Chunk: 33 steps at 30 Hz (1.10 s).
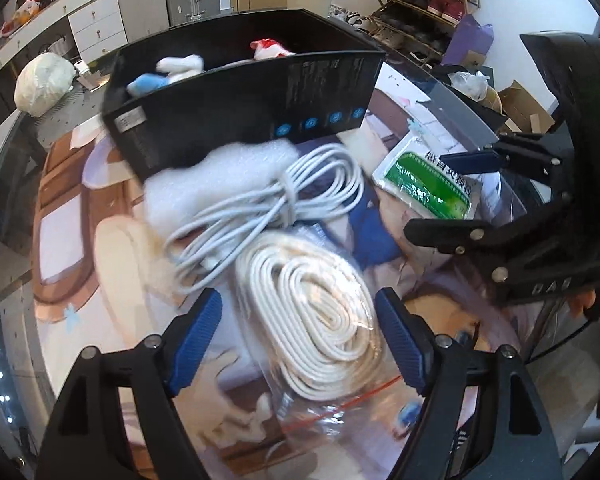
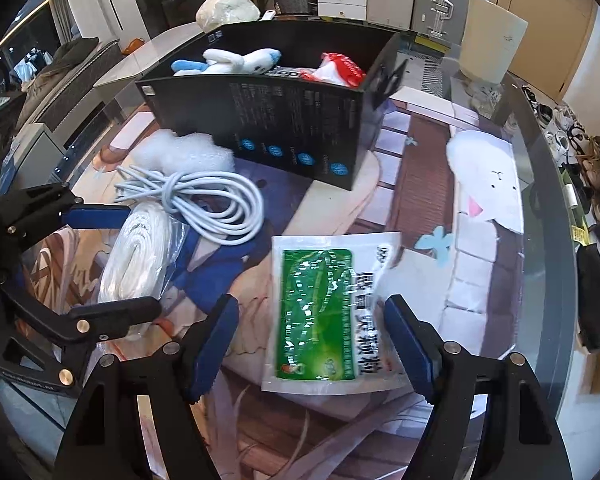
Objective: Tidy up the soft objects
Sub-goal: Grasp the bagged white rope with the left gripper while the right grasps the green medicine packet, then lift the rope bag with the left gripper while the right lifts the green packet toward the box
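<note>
Clearly legible writing is scarce: the flat white sachet with a green panel (image 2: 320, 308) carries a column of bold black Chinese characters along its right side, too distorted to read, and the black cardboard box (image 2: 292, 128) shows fine white print and a row of round blue icons low on its near wall. The right gripper (image 2: 312, 344) hovers over the sachet, its blue-padded fingers (image 2: 216, 344) spread wide on either side of it without pressing it. The sachet lies flat on the glass-topped counter with a cartoon print (image 2: 420, 152), long axis running away from the camera.

Only the left wrist view looks straight down on the coil of flat white cord in a clear plastic bag (image 1: 320, 316), its long axis running away from the camera. The left gripper (image 1: 300, 344) straddles it, fingers (image 1: 198, 340) wide and not squeezing. Beyond it lie a bundled white round cable (image 1: 268, 204) and a white foam sheet (image 1: 204, 180) against the box. Inside the box sit a white and blue plush toy (image 2: 228, 62) and a red and white packet (image 2: 340, 68).
</note>
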Each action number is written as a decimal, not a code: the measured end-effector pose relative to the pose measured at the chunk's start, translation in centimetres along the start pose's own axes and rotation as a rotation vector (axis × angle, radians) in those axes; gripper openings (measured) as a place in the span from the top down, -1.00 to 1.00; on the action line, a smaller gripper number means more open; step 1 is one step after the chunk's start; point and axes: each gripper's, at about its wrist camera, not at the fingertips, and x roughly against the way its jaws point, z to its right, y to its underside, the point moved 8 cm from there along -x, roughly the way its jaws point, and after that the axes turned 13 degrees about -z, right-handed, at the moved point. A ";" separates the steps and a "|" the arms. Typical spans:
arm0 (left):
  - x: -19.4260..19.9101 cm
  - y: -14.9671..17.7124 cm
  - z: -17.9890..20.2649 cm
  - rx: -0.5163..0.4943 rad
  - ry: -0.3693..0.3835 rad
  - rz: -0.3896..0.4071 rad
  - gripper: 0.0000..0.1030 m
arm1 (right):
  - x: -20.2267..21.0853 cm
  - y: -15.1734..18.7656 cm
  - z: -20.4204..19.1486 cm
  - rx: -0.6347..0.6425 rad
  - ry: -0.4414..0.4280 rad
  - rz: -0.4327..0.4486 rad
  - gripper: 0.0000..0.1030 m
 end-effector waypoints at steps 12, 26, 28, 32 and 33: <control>0.7 2.3 -2.4 -0.009 -0.031 0.034 -0.49 | -0.3 -0.8 -2.2 0.047 0.004 0.010 -0.54; 1.7 2.5 1.1 -0.163 0.002 0.060 0.37 | 1.6 -1.0 -2.5 0.096 0.004 0.060 0.62; 3.1 2.3 1.1 -0.162 0.010 0.099 0.37 | 2.5 -1.3 -2.0 0.081 0.007 0.084 0.63; 5.5 1.9 0.5 -0.153 0.011 0.158 0.37 | 3.3 -1.5 -1.7 0.066 0.000 0.106 0.64; 6.1 1.9 0.0 -0.142 0.010 0.168 0.37 | 3.6 -1.6 -1.6 0.061 0.005 0.113 0.64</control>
